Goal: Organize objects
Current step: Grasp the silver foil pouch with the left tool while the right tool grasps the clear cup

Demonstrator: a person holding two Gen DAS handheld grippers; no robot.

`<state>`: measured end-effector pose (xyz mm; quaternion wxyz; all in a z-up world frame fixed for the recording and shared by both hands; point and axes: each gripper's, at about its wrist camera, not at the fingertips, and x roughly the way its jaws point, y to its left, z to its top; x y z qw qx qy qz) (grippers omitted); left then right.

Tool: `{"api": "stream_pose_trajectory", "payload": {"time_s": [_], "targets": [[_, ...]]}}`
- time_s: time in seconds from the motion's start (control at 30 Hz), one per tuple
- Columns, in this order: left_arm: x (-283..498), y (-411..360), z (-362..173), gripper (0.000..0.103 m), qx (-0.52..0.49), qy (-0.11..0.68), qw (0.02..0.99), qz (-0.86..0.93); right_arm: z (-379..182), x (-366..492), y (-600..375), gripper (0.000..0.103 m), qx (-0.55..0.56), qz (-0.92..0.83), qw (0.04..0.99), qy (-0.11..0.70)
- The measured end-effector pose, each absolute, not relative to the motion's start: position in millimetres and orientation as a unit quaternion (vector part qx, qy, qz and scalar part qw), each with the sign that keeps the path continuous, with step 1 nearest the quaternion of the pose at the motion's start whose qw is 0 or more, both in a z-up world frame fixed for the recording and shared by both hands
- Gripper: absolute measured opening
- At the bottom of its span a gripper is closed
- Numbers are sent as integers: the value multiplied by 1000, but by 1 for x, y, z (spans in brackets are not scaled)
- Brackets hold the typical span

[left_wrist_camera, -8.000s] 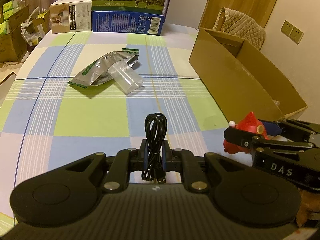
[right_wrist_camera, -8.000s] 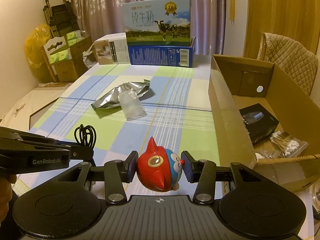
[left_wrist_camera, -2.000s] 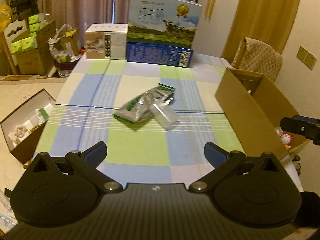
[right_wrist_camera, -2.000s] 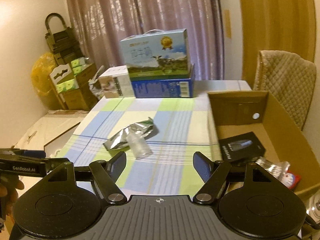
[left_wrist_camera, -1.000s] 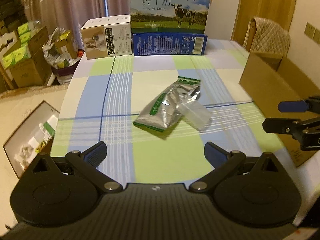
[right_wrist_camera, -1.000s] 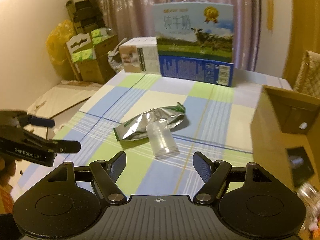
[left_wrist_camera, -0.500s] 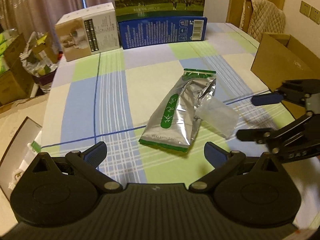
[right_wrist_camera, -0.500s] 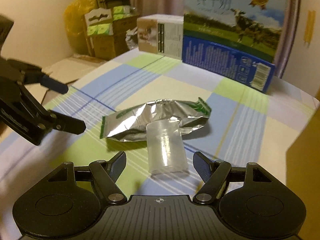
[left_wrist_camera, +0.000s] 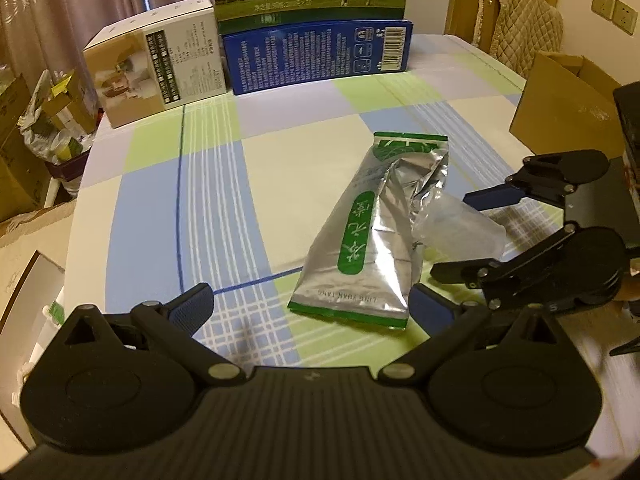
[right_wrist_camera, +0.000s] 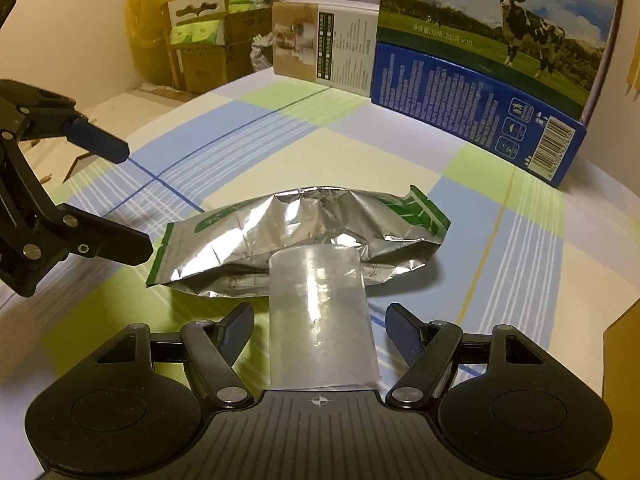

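A silver foil pouch with green print (left_wrist_camera: 372, 232) lies on the checked tablecloth; it also shows in the right wrist view (right_wrist_camera: 280, 236). A clear plastic cup (right_wrist_camera: 320, 320) lies on its side against the pouch, also seen in the left wrist view (left_wrist_camera: 460, 228). My right gripper (right_wrist_camera: 320, 332) is open with the cup lying between its fingers, pads apart from its sides; it shows in the left wrist view (left_wrist_camera: 468, 236). My left gripper (left_wrist_camera: 310, 308) is open and empty, just before the pouch's near end; it shows in the right wrist view (right_wrist_camera: 132, 204).
A blue and green milk carton box (left_wrist_camera: 316, 40) and a small beige box (left_wrist_camera: 156, 68) stand at the table's far end. An open cardboard box (left_wrist_camera: 560, 108) sits at the right. Cardboard boxes and bags (right_wrist_camera: 200, 40) stand on the floor to the left.
Both grippers have moved forward and down toward the pouch and cup. The right gripper's open fingers now stand on either side of the cup. The left gripper has come close to the pouch.
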<state>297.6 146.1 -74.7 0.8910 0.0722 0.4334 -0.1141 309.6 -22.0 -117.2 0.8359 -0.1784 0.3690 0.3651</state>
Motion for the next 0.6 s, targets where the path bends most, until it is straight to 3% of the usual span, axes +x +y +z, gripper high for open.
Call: {"api": "stream_pose_trajectory", "payload": {"time_s": [0.07, 0.6], "targets": [[300, 144, -75, 102, 73, 434, 890, -117, -117, 311, -22, 51, -177, 365, 834, 374], [347, 72, -95, 102, 172, 443, 855, -206, -104, 315, -89, 50, -117, 282, 856, 417]]}}
